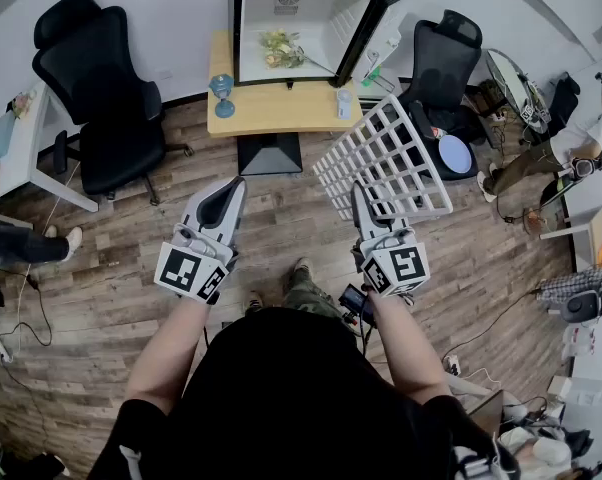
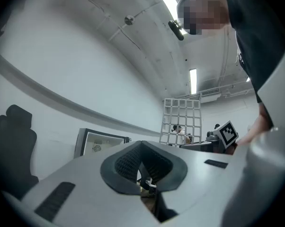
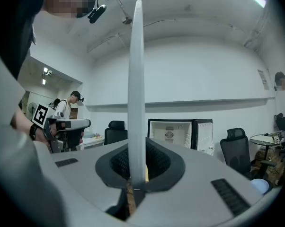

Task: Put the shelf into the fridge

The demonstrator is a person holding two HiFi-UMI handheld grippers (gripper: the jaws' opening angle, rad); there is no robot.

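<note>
The small black fridge (image 1: 291, 28) stands open on a low wooden table (image 1: 271, 108), its door swung to the right. My right gripper (image 1: 361, 196) is shut on the near edge of the white wire grid shelf (image 1: 386, 158), held up in the air to the right of the fridge. In the right gripper view the shelf (image 3: 137, 89) rises edge-on from between the jaws, with the fridge (image 3: 178, 134) far behind. My left gripper (image 1: 233, 190) is shut with nothing in it, well short of the table. Its own view shows the shelf (image 2: 182, 122) and the fridge (image 2: 97, 143) in the distance.
Inside the fridge lies a bunch of flowers (image 1: 281, 48). A blue glass (image 1: 222, 93) and a small bottle (image 1: 343, 102) stand on the table. Black office chairs (image 1: 101, 88) (image 1: 443, 63) flank it. A seated person (image 1: 571, 143) is at the right, a white desk (image 1: 11, 158) at the left.
</note>
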